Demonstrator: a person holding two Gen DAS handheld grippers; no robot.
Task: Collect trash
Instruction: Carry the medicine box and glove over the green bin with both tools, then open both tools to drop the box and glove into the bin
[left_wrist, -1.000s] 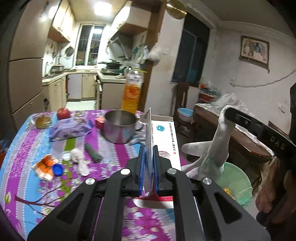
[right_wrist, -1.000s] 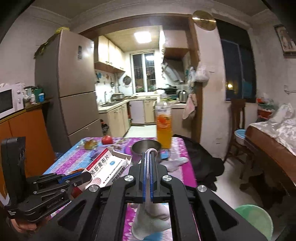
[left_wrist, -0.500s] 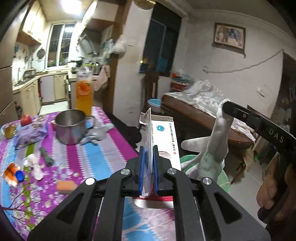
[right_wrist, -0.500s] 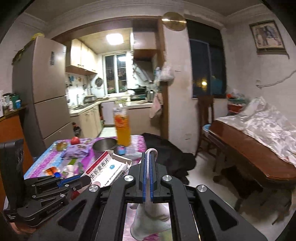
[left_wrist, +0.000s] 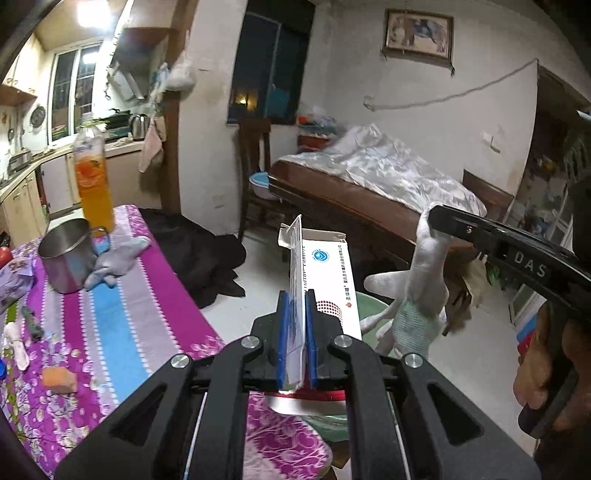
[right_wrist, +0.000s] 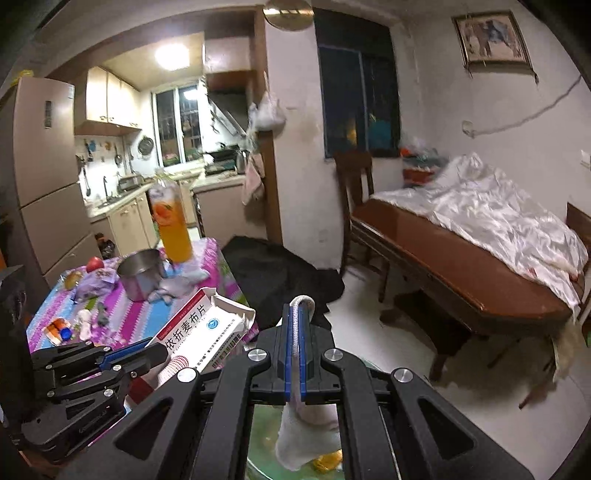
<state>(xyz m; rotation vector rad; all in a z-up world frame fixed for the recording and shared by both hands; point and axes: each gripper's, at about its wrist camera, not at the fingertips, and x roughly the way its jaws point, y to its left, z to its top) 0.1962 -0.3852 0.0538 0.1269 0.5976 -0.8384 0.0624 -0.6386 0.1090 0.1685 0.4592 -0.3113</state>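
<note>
My left gripper (left_wrist: 295, 295) is shut on a white medicine box (left_wrist: 327, 280), holding it by its flap past the table's right edge; the box also shows in the right wrist view (right_wrist: 201, 338). My right gripper (right_wrist: 295, 308) is shut on a white cotton glove (right_wrist: 306, 432) that hangs down from the pads. In the left wrist view the glove (left_wrist: 415, 306) dangles from the right gripper (left_wrist: 436, 216). A green basin (left_wrist: 369, 306) sits on the floor below both; its rim (right_wrist: 262, 443) holds some scraps.
The table with a purple floral cloth (left_wrist: 122, 314) carries a steel pot (left_wrist: 64, 256), an orange drink bottle (left_wrist: 92, 184), a grey glove (left_wrist: 118, 258), an orange sponge (left_wrist: 59, 380) and small wrappers. A black cloth (right_wrist: 277, 277) lies on the floor. A bed (right_wrist: 480, 240) stands right.
Both grippers have swung right, away from the table toward the floor and bed, still holding the box and the glove. The green basin is now under them.
</note>
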